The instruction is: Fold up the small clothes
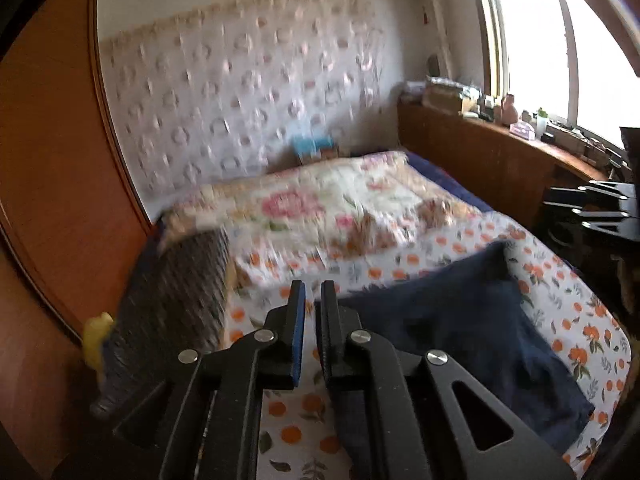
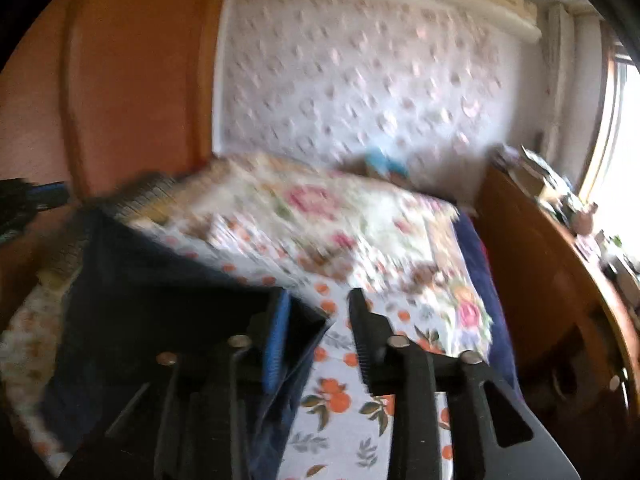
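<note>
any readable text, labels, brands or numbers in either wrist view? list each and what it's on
None readable in either view.
Boxes and clutter on the wooden ledge by the window: any print is too small to read.
Blue box at the wall: blurred, nothing legible.
Navy garment, orange-print sheet, floral quilt: patterns only, no lettering.
Left hand-held gripper and right hand-held gripper: no visible markings.

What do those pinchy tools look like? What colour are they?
Both are black. The left tool has two flat, straight fingers, a blue pad lining one, fine ridges on the other, and round silver bolts on its angular arms with triangular cut-outs. The right tool looks the same: black, blue pad, silver bolts.
</note>
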The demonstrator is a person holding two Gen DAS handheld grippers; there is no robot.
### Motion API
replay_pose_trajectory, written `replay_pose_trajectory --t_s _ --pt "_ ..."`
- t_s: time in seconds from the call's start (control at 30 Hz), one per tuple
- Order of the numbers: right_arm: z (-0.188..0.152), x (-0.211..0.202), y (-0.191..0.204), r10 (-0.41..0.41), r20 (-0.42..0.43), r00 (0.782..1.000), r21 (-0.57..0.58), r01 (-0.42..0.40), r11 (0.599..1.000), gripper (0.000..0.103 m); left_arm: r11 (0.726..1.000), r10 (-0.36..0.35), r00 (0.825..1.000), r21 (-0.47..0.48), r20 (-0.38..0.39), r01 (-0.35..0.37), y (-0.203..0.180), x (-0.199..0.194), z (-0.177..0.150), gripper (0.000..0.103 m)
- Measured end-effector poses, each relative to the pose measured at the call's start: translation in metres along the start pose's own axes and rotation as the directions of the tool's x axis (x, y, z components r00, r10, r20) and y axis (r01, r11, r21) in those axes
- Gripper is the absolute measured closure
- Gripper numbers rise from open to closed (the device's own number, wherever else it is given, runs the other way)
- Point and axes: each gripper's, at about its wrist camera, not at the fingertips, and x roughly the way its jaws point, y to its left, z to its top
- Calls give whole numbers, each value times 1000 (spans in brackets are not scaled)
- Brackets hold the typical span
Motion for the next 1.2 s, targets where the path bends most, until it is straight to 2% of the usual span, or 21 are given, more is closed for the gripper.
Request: replay_pose_trajectory --t_s 0.03,0.1,0.17,0.2,0.27,0.33,0.4,0.63,0.77,1.0,1.2 --pt "-2 9 -5 -2 -16 1000 16 2 1000 65 1000 1 1000 0 -7 -1 2 4 -6 76" --pt "-3 17 -10 30 -28 999 29 -29 999 62 1000 -2 1000 -7 -17 2 5 6 -17 60" --pt "-2 18 -4 46 -29 999 16 -45 999 57 1000 -2 1000 -15 -28 2 8 -1 -29 60" --pt "-19 2 3 60 -29 998 10 -60 998 53 1000 -13 999 -22 -31 12 6 -7 -35 58" --pt "-28 -12 6 95 -23 995 12 -94 995 50 999 -30 999 -32 -32 29 5 -18 -45 50" --pt "-30 -19 19 116 -17 993 17 -116 993 50 998 -52 998 -42 -26 51 -2 -27 -55 36" --pt "-47 -26 22 147 -18 989 20 -147 989 50 997 -68 997 -51 -30 66 -4 -34 -66 27" --pt "-96 -50 7 220 -58 974 9 -220 976 50 992 -123 990 -52 -66 119 -25 -42 -106 26" --pt "-117 -71 4 222 -77 972 5 -222 975 50 988 -144 985 -70 -91 138 -37 -48 -133 26" --pt "-140 -79 -12 243 -103 965 60 -237 970 50 987 -137 981 -105 -135 123 -49 -56 -167 26" --pt "-146 -88 -16 246 -123 961 78 -238 968 50 992 -95 985 -93 -141 82 -55 -65 -182 26"
